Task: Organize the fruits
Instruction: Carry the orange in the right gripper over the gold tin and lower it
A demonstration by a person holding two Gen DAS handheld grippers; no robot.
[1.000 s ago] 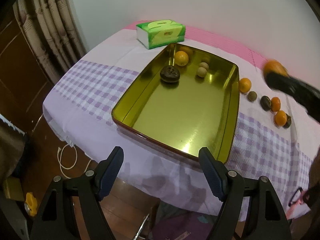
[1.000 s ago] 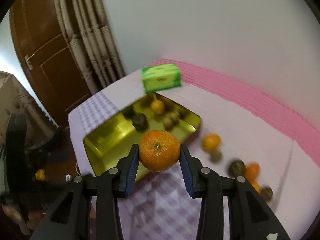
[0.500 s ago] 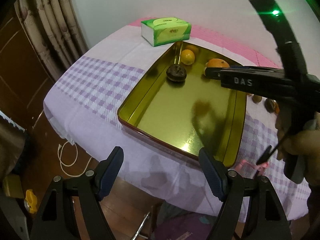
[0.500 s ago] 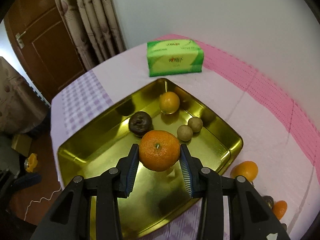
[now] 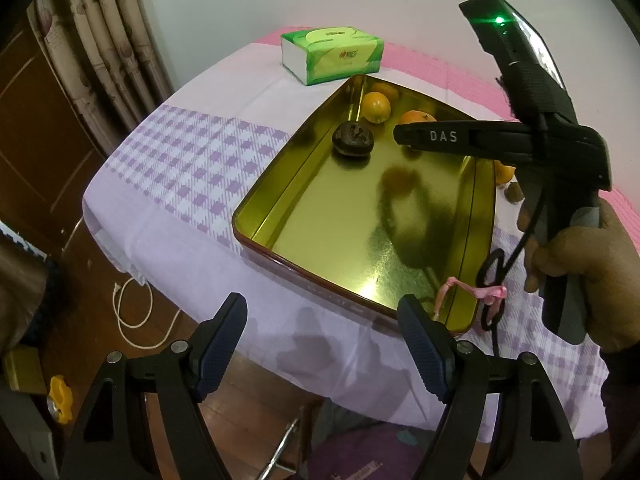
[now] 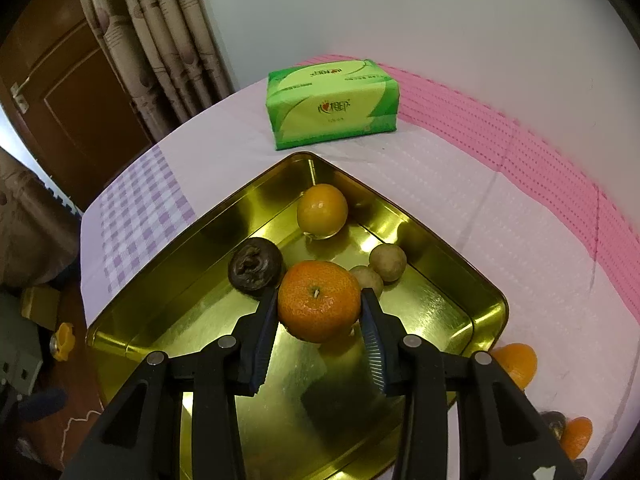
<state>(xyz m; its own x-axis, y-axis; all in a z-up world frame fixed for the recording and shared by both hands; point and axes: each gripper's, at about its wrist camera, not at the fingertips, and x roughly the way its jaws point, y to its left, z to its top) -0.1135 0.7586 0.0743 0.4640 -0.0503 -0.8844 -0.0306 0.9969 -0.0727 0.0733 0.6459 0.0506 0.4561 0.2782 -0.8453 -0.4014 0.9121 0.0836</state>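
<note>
The mandarin is clamped between the right gripper jaws, low over the gold tray beside a dark wrinkled fruit and two small brown fruits; whether it touches the floor is unclear. This looks like the placing step: next, settle it and release gently. The left gripper hangs empty, jaws apart, off the tray's near edge.

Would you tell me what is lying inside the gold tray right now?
Loose in the gold tray: a yellow-orange citrus, a dark wrinkled fruit and two small tan fruits. The held mandarin covers part of one.

dark fruit half hidden, corner orange cropped
</note>
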